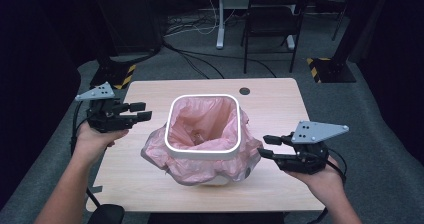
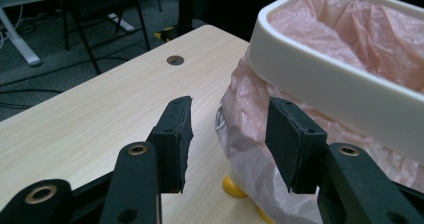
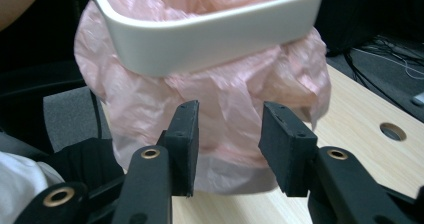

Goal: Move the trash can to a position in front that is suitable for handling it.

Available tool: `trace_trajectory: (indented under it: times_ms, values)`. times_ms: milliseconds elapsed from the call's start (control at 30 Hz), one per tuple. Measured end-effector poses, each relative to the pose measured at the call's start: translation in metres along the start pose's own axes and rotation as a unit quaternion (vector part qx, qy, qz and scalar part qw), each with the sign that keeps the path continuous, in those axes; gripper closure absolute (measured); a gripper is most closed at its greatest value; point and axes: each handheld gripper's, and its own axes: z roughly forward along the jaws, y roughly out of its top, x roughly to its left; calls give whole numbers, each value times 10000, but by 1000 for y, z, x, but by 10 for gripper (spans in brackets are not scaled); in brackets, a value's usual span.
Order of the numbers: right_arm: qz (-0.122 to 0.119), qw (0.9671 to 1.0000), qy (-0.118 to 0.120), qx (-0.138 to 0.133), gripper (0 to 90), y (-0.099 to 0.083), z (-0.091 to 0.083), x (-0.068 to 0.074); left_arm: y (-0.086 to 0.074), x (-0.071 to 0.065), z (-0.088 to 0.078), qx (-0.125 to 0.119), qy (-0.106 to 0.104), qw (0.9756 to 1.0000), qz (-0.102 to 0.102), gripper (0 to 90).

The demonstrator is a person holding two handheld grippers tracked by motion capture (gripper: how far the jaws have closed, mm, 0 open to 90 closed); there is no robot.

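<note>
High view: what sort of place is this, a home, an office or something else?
Probably a lab or recording studio, not a home. A lone wooden table stands on grey carpet amid dark curtains, cables trail over the floor, and yellow-black hazard tape marks stand bases. A folding chair stands behind.

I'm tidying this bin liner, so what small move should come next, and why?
Probably bring both grippers in to pinch the loose pink bag that bulges below the white rim. The left gripper and right gripper sit open either side, holding nothing.
</note>
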Motion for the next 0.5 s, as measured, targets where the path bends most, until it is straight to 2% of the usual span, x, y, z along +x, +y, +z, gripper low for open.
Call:
trace_trajectory:
  times_ms: [133,333,500]
  values:
    - [-65,9999,110,-62,583,6,2,2,9,-1,3,-55,-64,9999,57,541]
    - [-57,9997,205,-126,598,9,5,4,16,-3,12,54,-145,9998,158,564]
    - [-147,9992,327,-199,600,16,3,8,20,-3,15,47,-118,9998,170,548]
